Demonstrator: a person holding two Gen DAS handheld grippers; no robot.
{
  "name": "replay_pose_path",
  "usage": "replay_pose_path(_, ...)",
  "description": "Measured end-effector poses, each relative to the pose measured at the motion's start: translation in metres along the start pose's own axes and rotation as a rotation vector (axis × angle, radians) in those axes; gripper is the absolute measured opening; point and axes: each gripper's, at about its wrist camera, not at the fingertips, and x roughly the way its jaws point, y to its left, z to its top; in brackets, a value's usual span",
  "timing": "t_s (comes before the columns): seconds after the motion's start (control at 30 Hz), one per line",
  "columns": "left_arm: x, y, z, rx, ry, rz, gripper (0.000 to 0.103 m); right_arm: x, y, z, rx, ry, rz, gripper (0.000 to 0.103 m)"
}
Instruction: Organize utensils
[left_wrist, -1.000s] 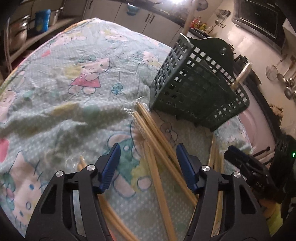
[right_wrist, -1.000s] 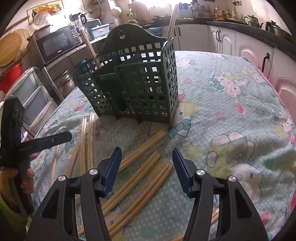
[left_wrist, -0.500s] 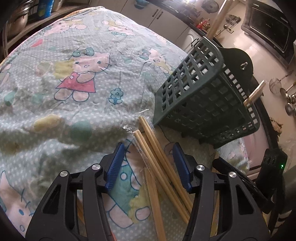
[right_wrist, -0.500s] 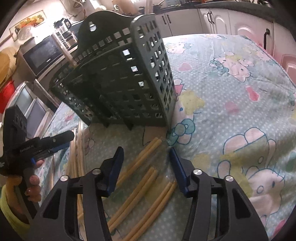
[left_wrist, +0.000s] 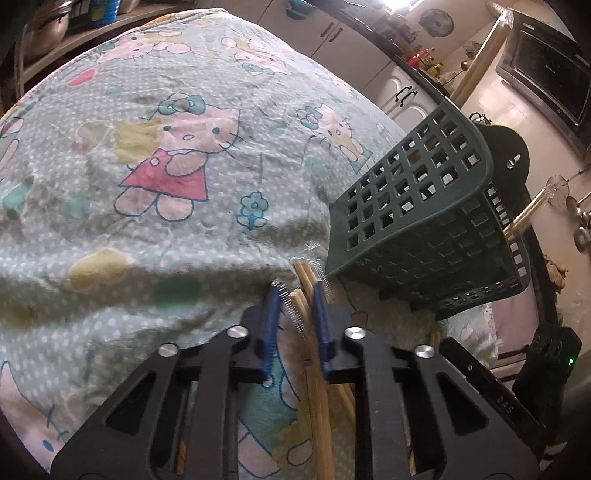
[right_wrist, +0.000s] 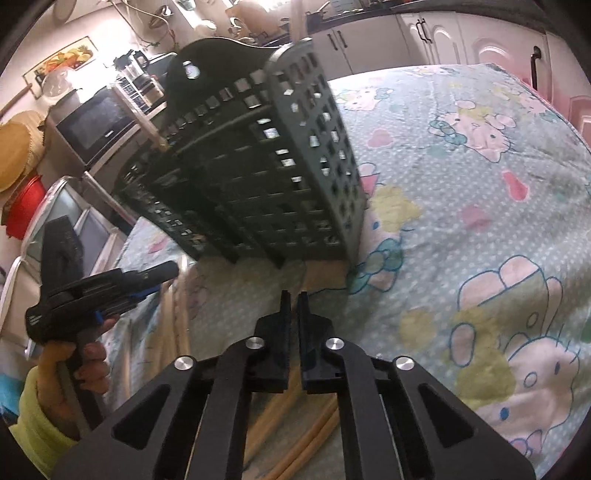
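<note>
A dark green lattice utensil caddy (left_wrist: 424, 221) stands on the Hello Kitty tablecloth (left_wrist: 147, 184), with two wooden sticks poking out of it. Plastic-wrapped wooden chopstick pairs (left_wrist: 317, 398) lie on the cloth in front of it. My left gripper (left_wrist: 295, 295) has its jaws closed around the wrapped end of one chopstick pair. My right gripper (right_wrist: 292, 295) is low over the cloth by the caddy (right_wrist: 258, 177), jaws nearly together over a chopstick pair (right_wrist: 284, 417); the grip itself is hidden. The left gripper also shows in the right wrist view (right_wrist: 110, 288).
More chopstick pairs (right_wrist: 177, 317) lie along the table's left side in the right wrist view. A microwave (right_wrist: 96, 125) and kitchen cabinets (right_wrist: 406, 40) stand beyond the table. The table edge drops off right behind the caddy.
Both grippers moved forward and down toward the chopsticks near the caddy, and both closed from wide open to narrow. The left one now clamps a wrapped chopstick pair.
</note>
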Motion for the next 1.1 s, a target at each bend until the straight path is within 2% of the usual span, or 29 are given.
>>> replay_pose_path(0.27, -0.029, -0.006, -0.009, 0.031, -0.058, -0.036, 0.004, -0.019, 0.016, -0.003, -0.012, -0.013, 0.076, 0.001)
replay_pose_path(0.4, -0.056, -0.021, -0.012, 0.100, -0.109, -0.050, 0.004, -0.031, 0.025, -0.003, -0.035, -0.031, 0.098, 0.001)
replay_pose_path(0.53, -0.077, -0.037, -0.015, 0.166, -0.148, -0.051, 0.004, -0.041, 0.039, -0.004, -0.072, -0.049, 0.112, 0.001)
replay_pose_path(1.1, -0.149, -0.086, -0.008, 0.302, -0.275, -0.107, 0.003, -0.095, 0.092, 0.008, -0.193, -0.169, 0.153, 0.001)
